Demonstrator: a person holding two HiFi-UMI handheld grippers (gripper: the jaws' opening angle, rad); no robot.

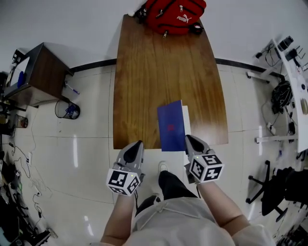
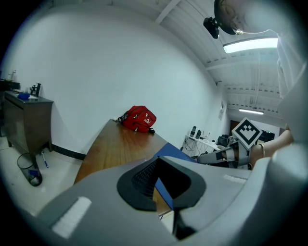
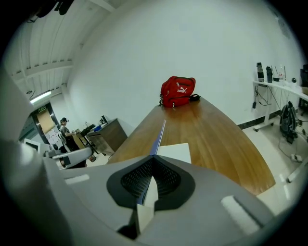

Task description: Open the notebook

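A blue notebook (image 1: 171,126) lies near the front edge of the long wooden table (image 1: 144,72). Its cover is lifted on edge, baring a white page (image 1: 186,120) on the right. My right gripper (image 1: 189,139) is at the notebook's front right corner, shut on the cover. In the right gripper view the cover's blue edge (image 3: 158,139) runs straight into the right gripper (image 3: 150,185), with the white page (image 3: 175,153) beside it. My left gripper (image 1: 138,144) hangs at the table's front edge, left of the notebook, shut and holding nothing. From the left gripper (image 2: 163,185) the notebook (image 2: 173,150) shows to the right.
A red backpack (image 1: 175,14) sits at the table's far end. A dark side cabinet (image 1: 38,72) and a wire bin (image 1: 67,109) stand on the floor to the left. A white desk with cables (image 1: 293,72) and an office chair (image 1: 274,187) are at the right.
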